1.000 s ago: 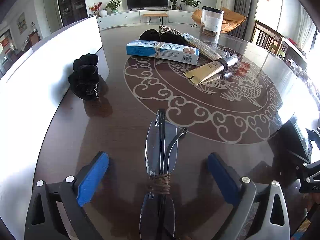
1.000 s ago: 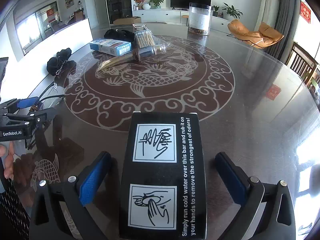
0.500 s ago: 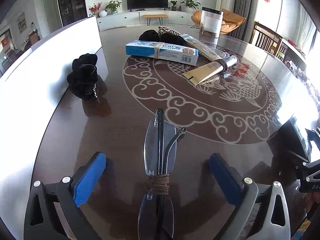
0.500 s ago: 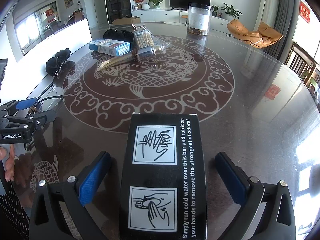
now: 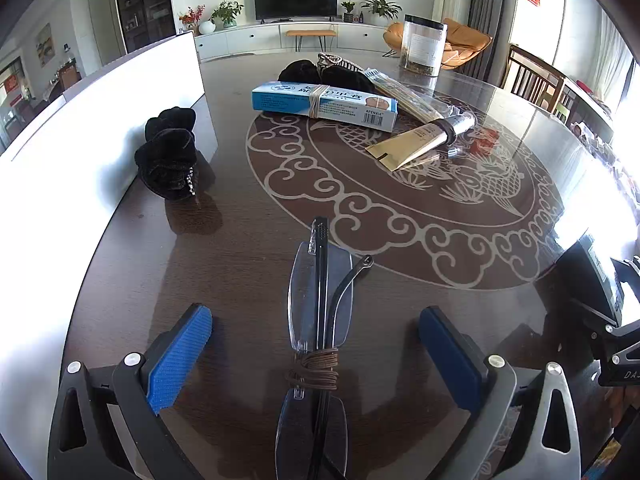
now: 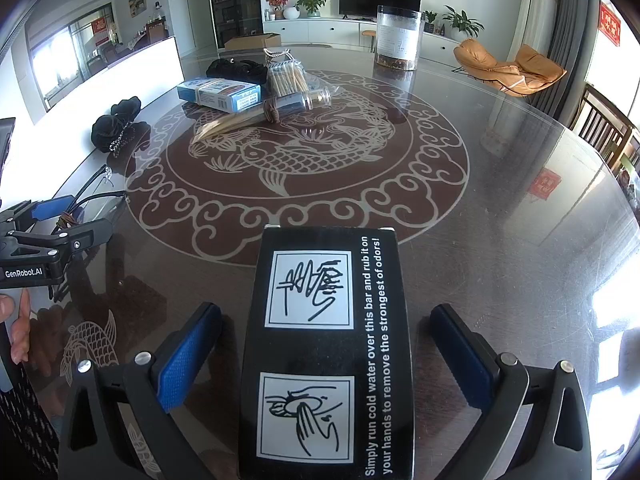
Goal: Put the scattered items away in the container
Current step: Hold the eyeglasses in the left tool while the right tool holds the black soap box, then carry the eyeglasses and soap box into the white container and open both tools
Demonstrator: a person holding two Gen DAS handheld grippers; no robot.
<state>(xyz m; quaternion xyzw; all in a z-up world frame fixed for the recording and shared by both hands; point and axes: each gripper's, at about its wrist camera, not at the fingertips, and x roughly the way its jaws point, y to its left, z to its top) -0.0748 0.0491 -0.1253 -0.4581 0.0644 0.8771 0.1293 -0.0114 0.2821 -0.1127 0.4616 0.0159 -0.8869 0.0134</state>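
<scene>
Folded rimless glasses (image 5: 320, 292), tied with brown cord, lie on the dark table between the blue pads of my left gripper (image 5: 315, 316). That gripper is open and its pads stand clear of the glasses on both sides. In the right wrist view a black box (image 6: 324, 344) printed with hand-washing pictures lies flat between the fingers of my right gripper (image 6: 326, 312), which is open too. A white-walled container (image 5: 100, 120) runs along the table's left side.
A black velvet scrunchie with a chain (image 5: 168, 160) sits against the white wall. Farther back lie a blue-white carton (image 5: 324, 104), a tan tube (image 5: 416, 140), a pack of sticks (image 5: 400, 92) and a clear jar (image 5: 424, 44). A hand (image 6: 16, 328) holds the left gripper (image 6: 52, 224).
</scene>
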